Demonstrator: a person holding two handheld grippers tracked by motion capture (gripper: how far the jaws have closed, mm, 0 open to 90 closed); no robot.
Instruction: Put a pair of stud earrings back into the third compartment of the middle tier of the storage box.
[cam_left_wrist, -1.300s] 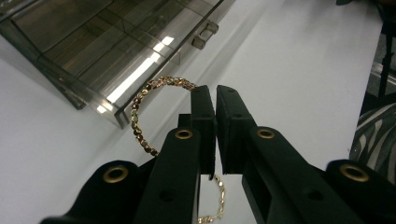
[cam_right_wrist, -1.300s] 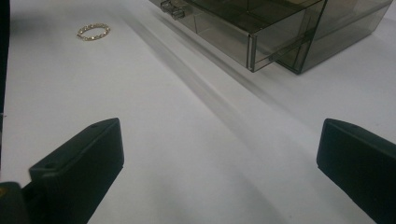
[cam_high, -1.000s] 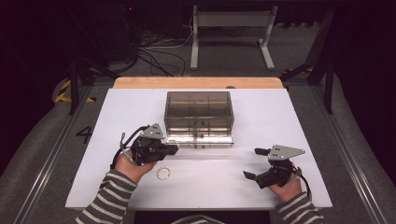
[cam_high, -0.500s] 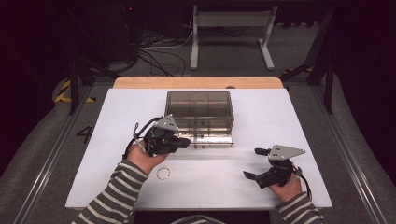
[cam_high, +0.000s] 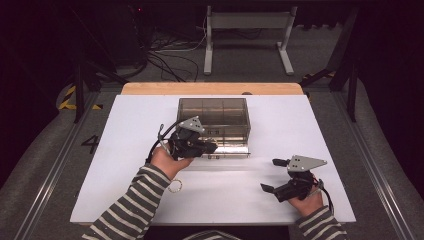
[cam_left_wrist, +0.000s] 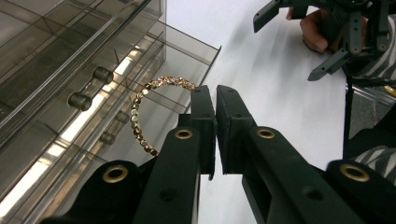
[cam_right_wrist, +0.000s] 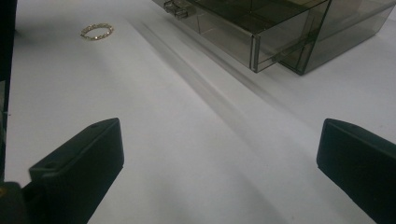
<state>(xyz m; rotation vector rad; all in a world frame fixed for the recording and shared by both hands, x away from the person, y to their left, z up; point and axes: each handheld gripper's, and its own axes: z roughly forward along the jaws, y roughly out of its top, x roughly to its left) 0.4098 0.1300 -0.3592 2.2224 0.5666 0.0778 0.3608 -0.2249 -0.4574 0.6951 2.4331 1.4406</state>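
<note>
White counter (cam_high: 125, 165) stood in a dark room. Since a second ago, the left gripper (cam_high: 212, 148) had carried one gold bracelet (cam_left_wrist: 148, 105), pinched in its clenched jaws, to the open drawer (cam_high: 227, 150) of the clear organizer (cam_high: 215, 117) near the far edge, probably for dropping. A second bracelet (cam_high: 175, 186) lay near the front edge. The right gripper (cam_high: 272, 175) waited with jaws spread.

Striped sleeves (cam_high: 134, 210), black brass-riveted tongs (cam_left_wrist: 212, 100)

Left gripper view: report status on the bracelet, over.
Left hand-held gripper shut on gold bracelet, over the open drawer of the clear box. Right hand-held gripper open, idle on table. Second bracelet lies apart. Nothing blocking.
</note>
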